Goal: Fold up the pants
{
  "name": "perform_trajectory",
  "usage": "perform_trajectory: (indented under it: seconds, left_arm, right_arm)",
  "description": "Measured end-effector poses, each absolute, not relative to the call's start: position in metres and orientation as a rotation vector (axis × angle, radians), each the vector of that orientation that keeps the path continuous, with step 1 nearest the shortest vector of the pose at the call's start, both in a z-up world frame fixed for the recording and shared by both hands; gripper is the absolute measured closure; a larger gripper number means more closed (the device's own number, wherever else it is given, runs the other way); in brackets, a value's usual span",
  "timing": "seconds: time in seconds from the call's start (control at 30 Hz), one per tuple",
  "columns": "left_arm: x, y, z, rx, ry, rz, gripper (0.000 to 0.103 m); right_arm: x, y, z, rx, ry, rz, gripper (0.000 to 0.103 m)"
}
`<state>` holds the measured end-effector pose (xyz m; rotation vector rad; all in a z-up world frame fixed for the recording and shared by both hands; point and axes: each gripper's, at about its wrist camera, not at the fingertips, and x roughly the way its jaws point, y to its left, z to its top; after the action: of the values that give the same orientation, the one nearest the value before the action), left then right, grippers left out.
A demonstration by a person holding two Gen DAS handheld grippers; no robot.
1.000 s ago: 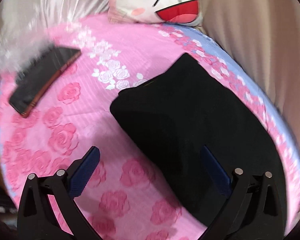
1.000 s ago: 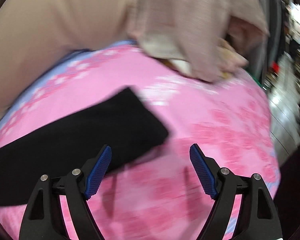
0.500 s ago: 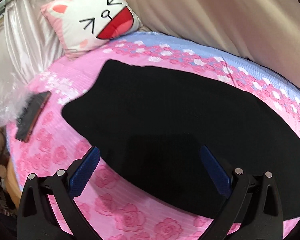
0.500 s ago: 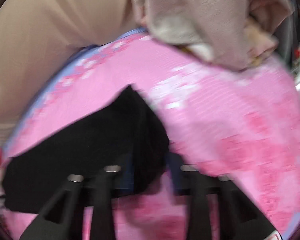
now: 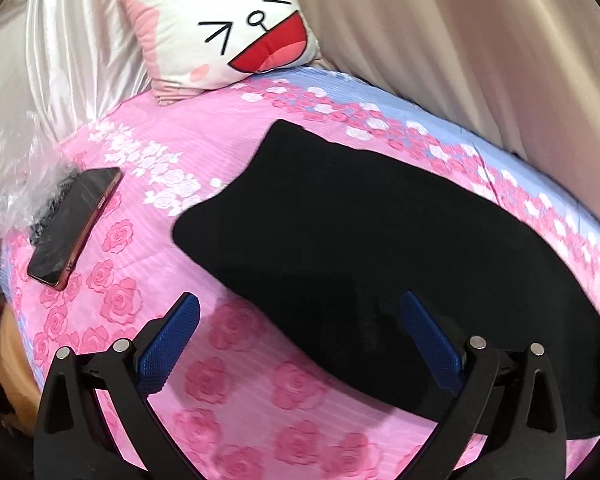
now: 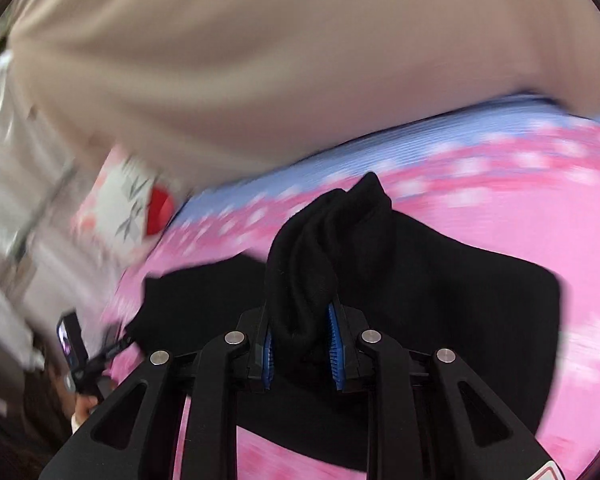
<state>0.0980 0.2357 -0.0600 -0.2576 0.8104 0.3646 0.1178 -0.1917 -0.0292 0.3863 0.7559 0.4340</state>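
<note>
Right wrist view: right gripper [image 6: 302, 344] is clenched on a bunched fold of black pants [image 6: 440, 280] over the pink bed [image 6: 540, 220]. Left gripper [image 5: 300, 336] hangs released over the pants' near edge; a phone [image 5: 74, 226] lies far left.

The pants [image 5: 364, 248] lay spread on the bedcover [image 5: 148, 320]. A phone [image 5: 74, 226] lay well apart to their left, partly on a plastic bag [image 5: 16, 196] at the bed's edge. A pillow [image 5: 224, 28] stood behind both, against the curtain [image 5: 460, 40]. One bunched pants end rose above the rest.
</note>
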Motion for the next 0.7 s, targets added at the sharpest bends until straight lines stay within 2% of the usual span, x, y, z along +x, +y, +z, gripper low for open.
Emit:
perform_trajectory:
  seconds: [0.17, 0.27, 0.37, 0.4, 0.57, 0.63, 0.7]
  left_arm:
    - [0.085, 0.276, -0.058, -0.326, 0.799, 0.369, 0.005]
    - [0.080, 0.297, -0.062, -0.368, 0.792, 0.380, 0.005]
    - [0.084, 0.312, -0.072, -0.428, 0.824, 0.358, 0.005]
    - [0.085, 0.314, -0.074, -0.448, 0.833, 0.347, 0.005]
    - [0.090, 0.315, -0.088, -0.528, 0.862, 0.301, 0.005]
    - [0.090, 0.314, -0.090, -0.538, 0.865, 0.306, 0.005]
    - [0.089, 0.317, -0.091, -0.563, 0.861, 0.308, 0.005]
  right_arm:
    - [0.156, -0.098, -0.072, 0.262, 0.890, 0.487, 0.081]
    - [0.161, -0.071, -0.101, 0.176, 0.953, 0.472, 0.075]
    - [0.151, -0.072, -0.103, 0.186, 0.951, 0.500, 0.065]
    - [0.147, -0.075, -0.099, 0.201, 0.952, 0.521, 0.055]
    - [0.106, -0.109, -0.067, 0.193, 0.870, 0.470, 0.048]
    - [0.088, -0.140, -0.054, 0.169, 0.822, 0.361, 0.032]
    - [0.071, -0.177, -0.049, 0.141, 0.789, 0.199, 0.030]
